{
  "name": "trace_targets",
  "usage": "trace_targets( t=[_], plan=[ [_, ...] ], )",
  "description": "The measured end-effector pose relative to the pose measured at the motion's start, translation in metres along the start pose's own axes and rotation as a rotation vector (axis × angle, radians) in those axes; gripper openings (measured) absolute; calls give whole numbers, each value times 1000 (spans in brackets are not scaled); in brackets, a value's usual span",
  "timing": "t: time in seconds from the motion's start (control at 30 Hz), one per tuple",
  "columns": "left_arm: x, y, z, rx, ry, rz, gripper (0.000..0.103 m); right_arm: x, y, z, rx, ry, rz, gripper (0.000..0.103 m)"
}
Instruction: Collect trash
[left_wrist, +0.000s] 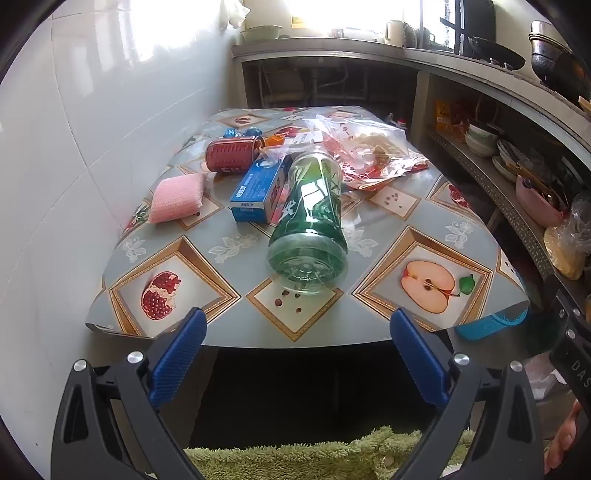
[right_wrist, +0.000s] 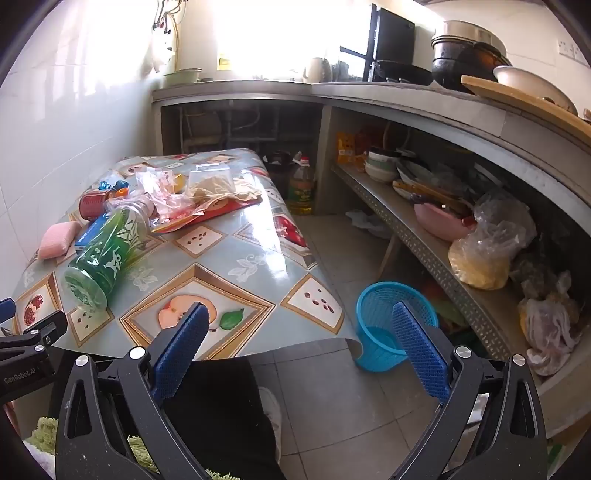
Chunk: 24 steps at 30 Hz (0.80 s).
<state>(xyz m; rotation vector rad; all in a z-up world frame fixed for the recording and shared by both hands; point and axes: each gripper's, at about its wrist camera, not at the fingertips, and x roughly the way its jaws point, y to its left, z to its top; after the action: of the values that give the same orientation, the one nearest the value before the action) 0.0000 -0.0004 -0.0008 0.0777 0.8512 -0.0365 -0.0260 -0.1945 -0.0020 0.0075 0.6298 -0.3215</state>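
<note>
Right now your left gripper (left_wrist: 297, 334) hangs just off the near edge of the table (left_wrist: 236, 328), its blue fingers (left_wrist: 181, 354) spread wide with nothing between them. Straight ahead at twelve o'clock lies the green bottle (left_wrist: 310, 221) on its side, base toward you, well apart from the fingertips. Leaning against the bottle at its ten o'clock is a blue box (left_wrist: 258, 188); beyond that, at eleven o'clock, a red can (left_wrist: 232, 153) lies on its side, and a pink sponge (left_wrist: 179, 197) sits near the wall edge at ten o'clock. At one o'clock, past the bottle, a clear plastic bag (left_wrist: 369, 147) is spread over the cloth, with small candy wrappers (left_wrist: 240, 132) further back.

Your right gripper (right_wrist: 299, 323) is likewise wide apart and holds nothing. It hovers over the floor at the table's near corner (right_wrist: 332, 325). From it, the blue basket (right_wrist: 384, 325) stands on the floor at one o'clock, partly behind the right finger (right_wrist: 419, 350). The bottle (right_wrist: 105, 254) lies at ten o'clock, and the plastic bag (right_wrist: 207, 192) at eleven.
</note>
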Motion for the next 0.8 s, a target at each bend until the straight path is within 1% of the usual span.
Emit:
trace_targets(
  t=[0.13, 0.17, 0.27, 0.4, 0.47, 0.8],
  plan=[
    [0, 0, 0, 10, 7, -1, 97, 1, 0, -1, -3, 1, -7, 95],
    [2, -4, 2, 13, 12, 11, 97, 1, 0, -1, -4, 0, -9, 95],
    [3, -6, 3, 12, 11, 14, 97, 2, -1, -1, -2, -2, -16, 95],
    [2, -5, -1, 14, 7, 11, 97, 7, -4, -1, 0, -4, -16, 95],
    [2, -4, 0, 15, 4, 8, 97, 5, 2, 1, -4, -5, -18, 95],
    [2, -6, 2, 34, 3, 12, 97, 1, -9, 2, 0, -11, -16, 95]
  ],
)
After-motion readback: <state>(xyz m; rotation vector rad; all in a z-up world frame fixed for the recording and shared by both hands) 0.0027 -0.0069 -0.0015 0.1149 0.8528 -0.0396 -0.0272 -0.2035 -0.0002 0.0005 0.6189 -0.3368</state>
